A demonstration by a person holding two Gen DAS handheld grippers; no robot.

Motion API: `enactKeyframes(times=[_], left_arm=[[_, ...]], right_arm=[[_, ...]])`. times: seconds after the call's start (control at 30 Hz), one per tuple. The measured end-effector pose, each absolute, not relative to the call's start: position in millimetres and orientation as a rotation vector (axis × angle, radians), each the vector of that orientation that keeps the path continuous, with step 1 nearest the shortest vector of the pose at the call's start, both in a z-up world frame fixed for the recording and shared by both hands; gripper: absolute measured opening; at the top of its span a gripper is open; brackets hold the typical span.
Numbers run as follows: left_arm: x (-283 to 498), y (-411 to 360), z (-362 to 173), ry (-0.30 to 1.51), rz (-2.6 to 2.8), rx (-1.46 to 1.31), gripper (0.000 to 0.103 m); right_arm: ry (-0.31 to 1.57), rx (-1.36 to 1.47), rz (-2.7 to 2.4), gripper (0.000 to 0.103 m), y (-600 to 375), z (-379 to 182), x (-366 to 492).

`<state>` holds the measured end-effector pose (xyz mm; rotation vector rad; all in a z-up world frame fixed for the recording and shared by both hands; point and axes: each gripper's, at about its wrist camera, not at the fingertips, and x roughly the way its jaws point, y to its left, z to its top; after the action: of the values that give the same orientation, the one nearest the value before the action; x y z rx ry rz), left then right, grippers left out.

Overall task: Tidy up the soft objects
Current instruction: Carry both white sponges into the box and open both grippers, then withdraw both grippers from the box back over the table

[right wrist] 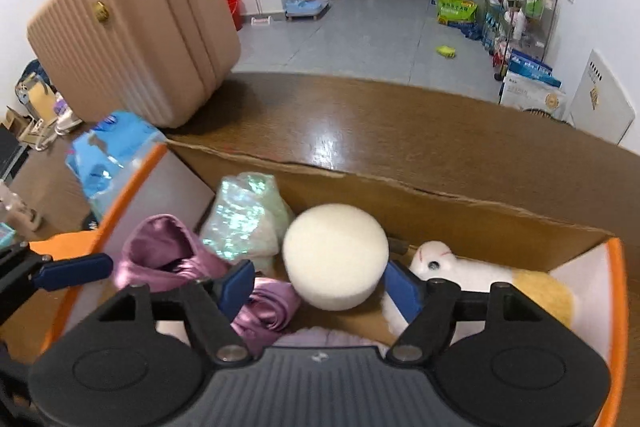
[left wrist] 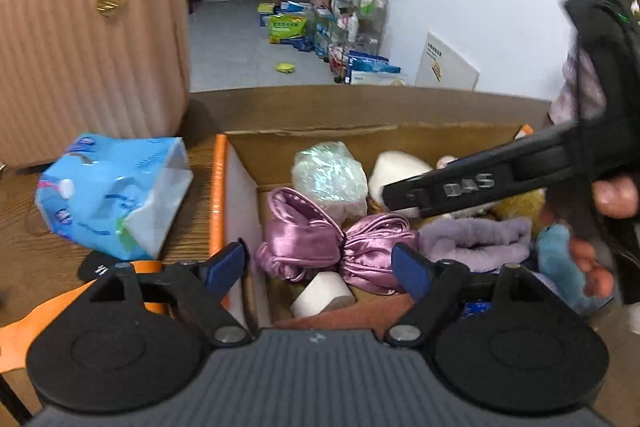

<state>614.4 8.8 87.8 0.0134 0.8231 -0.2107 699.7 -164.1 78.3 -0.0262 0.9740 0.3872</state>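
Now, with my left gripper (left wrist: 325, 263) spread wide over the purple satin cloth (left wrist: 320, 241) and my right gripper (right wrist: 320, 285) parted around, perhaps not touching, the white sponge (right wrist: 335, 255), both inside the cardboard box (right wrist: 440, 203), I should close gently.

- Cardboard box (left wrist: 312, 135) on table (right wrist: 360, 115), near edge.
- Suitcase (left wrist: 80, 59) far left of box; tissue pack (left wrist: 112, 195) btwn them, just beside box's left wall.
- In box: satin cloth (left wrist: 320, 247) near left, sponge (right wrist: 336, 263) centre, plush toy (right wrist: 480, 275) right, paper roll (left wrist: 320, 297) nearest.
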Motion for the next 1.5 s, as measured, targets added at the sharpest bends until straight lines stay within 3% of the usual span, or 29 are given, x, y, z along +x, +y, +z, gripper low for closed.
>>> enactKeyframes(times=[0.23, 0.5, 0.73, 0.83, 1.2, 1.5], left_arm=[[578.6, 15.5, 134.7, 0.795, -0.215, -0.014, 0.088], [519.3, 16.4, 189.5, 0.698, -0.178, -0.027, 0.092], [457.2, 9.1, 200.8, 0.625, -0.179, -0.024, 0.094], [423.3, 8.0, 191.8, 0.55, -0.162, -0.039, 0.1], [258.7, 5.3, 129.1, 0.267, -0.15, -0.033, 0.103], [130.3, 22.6, 59.4, 0.236, -0.087, 0.014, 0.103]], right_arm=[[0.912, -0.034, 0.357, 0.072, -193.8, 132.6, 653.6], [0.798, -0.036, 0.299, 0.081, -242.2, 195.6, 573.3], [0.682, -0.038, 0.279, 0.082, -268.2, 217.0, 489.2], [0.585, -0.012, 0.277, 0.085, -277.3, 213.7, 448.8], [0.298, 0.03, 0.282, 0.094, -279.4, 151.6, 275.8], [0.294, 0.051, 0.258, 0.097, -243.0, 69.8, 151.5]])
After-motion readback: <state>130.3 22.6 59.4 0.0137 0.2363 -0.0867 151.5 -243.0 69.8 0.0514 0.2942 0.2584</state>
